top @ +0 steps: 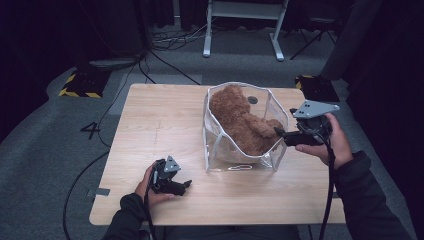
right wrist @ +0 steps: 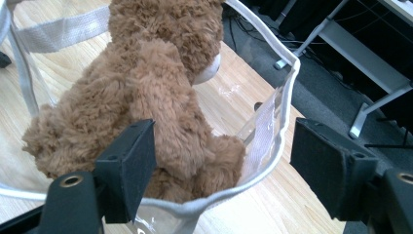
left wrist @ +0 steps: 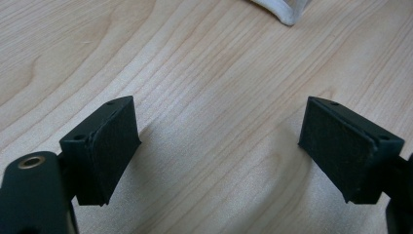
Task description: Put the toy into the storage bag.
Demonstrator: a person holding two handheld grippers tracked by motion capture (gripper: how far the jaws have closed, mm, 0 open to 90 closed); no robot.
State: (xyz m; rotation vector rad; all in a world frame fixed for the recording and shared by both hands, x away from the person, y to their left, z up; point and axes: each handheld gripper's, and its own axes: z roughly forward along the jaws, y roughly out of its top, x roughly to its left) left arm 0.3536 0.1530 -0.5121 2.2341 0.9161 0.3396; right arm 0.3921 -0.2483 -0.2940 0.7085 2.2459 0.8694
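Jaws: both pairs stood wide apart, neither held anything.
High view, bear: we saw the brown teddy bear [top: 242, 122] sitting inside the clear bag [top: 272, 107], head toward the far side, body filling most of the opening. We judged the loading step as good as done.
High view, bag: it stood upright on the table [top: 160, 115], right of centre, mouth gaping, white trim uneven. Closing or tidying the mouth looked like what was left, if that was wanted.
High view, right gripper [top: 281, 134]: it was at the bag's right rim, tips at the bear's near side.
High view, left gripper [top: 185, 186]: it rested low on the near left of the table, apart from the bag, idle.
Left gripper view: we had bare wood between the pads [left wrist: 109, 148], with a scrap of the bag's white trim [left wrist: 280, 12] at the top edge. No contact with anything.
Right gripper view, pads: the left pad [right wrist: 131, 168] sat against the bear's [right wrist: 156, 83] fur inside the rim [right wrist: 285, 117], the other pad outside the bag wall, so the rim ran between them. We could not tell whether that was a release or a fresh reach for the rim.
Remaining: we judged the bear bagged, the bag mouth open, and the left side with no job yet.
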